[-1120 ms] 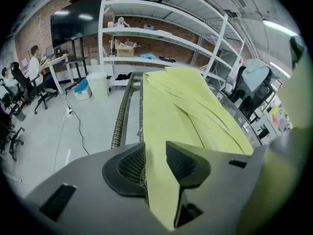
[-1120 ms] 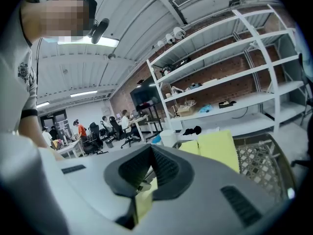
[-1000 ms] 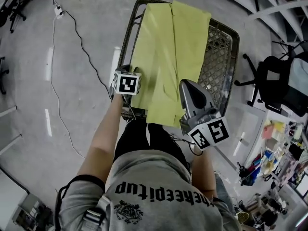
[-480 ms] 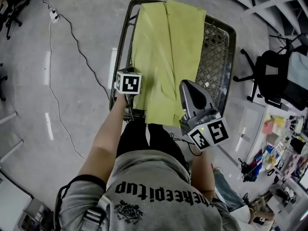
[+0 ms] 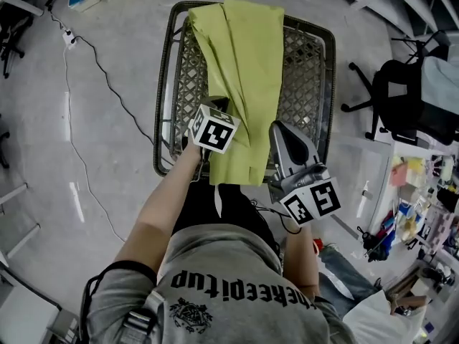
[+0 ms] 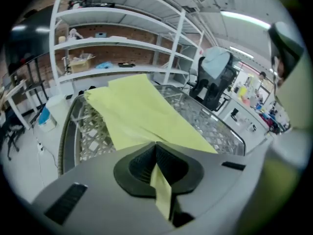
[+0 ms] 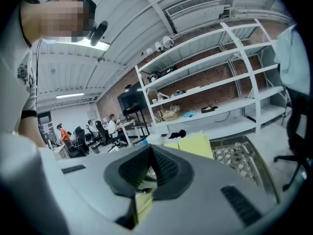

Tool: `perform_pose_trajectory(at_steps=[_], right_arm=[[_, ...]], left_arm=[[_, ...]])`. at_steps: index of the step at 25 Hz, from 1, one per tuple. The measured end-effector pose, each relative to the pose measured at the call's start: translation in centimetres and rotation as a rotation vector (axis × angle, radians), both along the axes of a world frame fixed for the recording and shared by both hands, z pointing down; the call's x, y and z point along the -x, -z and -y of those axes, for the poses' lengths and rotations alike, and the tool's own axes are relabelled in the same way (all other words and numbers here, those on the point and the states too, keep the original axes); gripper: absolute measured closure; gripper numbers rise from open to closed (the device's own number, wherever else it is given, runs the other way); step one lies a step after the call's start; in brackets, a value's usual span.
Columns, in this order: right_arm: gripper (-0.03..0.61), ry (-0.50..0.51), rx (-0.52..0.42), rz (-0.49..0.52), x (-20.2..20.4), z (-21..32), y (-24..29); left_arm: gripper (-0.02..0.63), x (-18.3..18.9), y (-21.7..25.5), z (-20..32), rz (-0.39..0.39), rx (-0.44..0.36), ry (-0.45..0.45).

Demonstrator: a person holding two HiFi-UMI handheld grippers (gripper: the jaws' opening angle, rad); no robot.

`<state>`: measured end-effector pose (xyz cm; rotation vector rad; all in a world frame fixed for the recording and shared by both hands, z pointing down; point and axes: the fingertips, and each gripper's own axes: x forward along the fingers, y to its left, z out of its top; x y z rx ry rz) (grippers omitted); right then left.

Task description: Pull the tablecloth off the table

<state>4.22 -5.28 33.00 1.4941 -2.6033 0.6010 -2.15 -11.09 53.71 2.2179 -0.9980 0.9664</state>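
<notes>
A yellow-green tablecloth (image 5: pixel 244 56) lies along a metal mesh table (image 5: pixel 166 84), bunched toward its right half. My left gripper (image 5: pixel 221 110), under its marker cube, is shut on the cloth's near left edge. In the left gripper view a strip of cloth (image 6: pixel 142 111) runs out from between the closed jaws of the left gripper (image 6: pixel 156 153). My right gripper (image 5: pixel 281 131) is shut on the near right edge. In the right gripper view, yellow fabric is pinched low in the right gripper (image 7: pixel 150 168), and the cloth (image 7: pixel 195 145) lies beyond it.
Bare mesh (image 5: pixel 186 84) shows on the table's left side. A cable (image 5: pixel 107 84) and a power strip (image 5: pixel 68 38) lie on the concrete floor at left. A black office chair (image 5: pixel 401 99) and clutter (image 5: pixel 423 213) stand at right. White shelving (image 6: pixel 122 33) rises beyond the table.
My left gripper has moved right and up over the table with the cloth's left edge in it, folding the cloth rightward and baring the mesh on the left. The right gripper has shifted only a little.
</notes>
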Motion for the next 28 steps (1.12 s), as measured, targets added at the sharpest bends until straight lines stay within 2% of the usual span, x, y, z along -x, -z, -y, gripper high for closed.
perform_pose_trajectory(at_steps=[5,9,11,14,17,20,24,26,28], right_arm=[[0.568,-0.058,0.003,-0.004,-2.6,-0.9,-0.1],[0.568,-0.095,0.011,-0.008,-4.2,-1.7,-0.4],[0.568,-0.109,0.015,-0.011,-4.9,-2.1,-0.7],[0.568,-0.127,0.02,-0.013,-5.7,-2.7,-0.9],[0.568,-0.135,0.019,-0.014,-6.2,-3.0,-0.9],[0.568,-0.137,0.018,-0.015,-6.5,-3.1,-0.8],[0.568,-0.131,0.016,-0.013,-6.5,-3.2,-0.9],[0.568,-0.123,0.012,-0.01,-6.3,-3.1,-0.8],[0.568,-0.113,0.008,-0.009,-6.0,-3.1,-0.7]], left_arm=[[0.597,-4.6,-0.7,-1.7,0.104,-0.055,-0.207],[0.597,-6.2,-1.5,-1.9,0.151,-0.098,-0.276],[0.595,-6.8,-2.0,-2.0,0.149,-0.093,-0.287],[0.593,-7.2,-3.9,-2.7,0.133,-0.018,-0.287],[0.492,-6.6,-6.2,-3.6,0.133,0.063,-0.267],[0.488,-6.0,-6.7,-3.6,0.128,0.033,-0.259],[0.475,-6.1,-5.3,-3.7,0.06,-0.024,-0.245],[0.443,-6.1,-4.6,-4.0,0.027,-0.028,-0.242],[0.422,-6.1,-4.2,-4.4,0.031,-0.046,-0.257]])
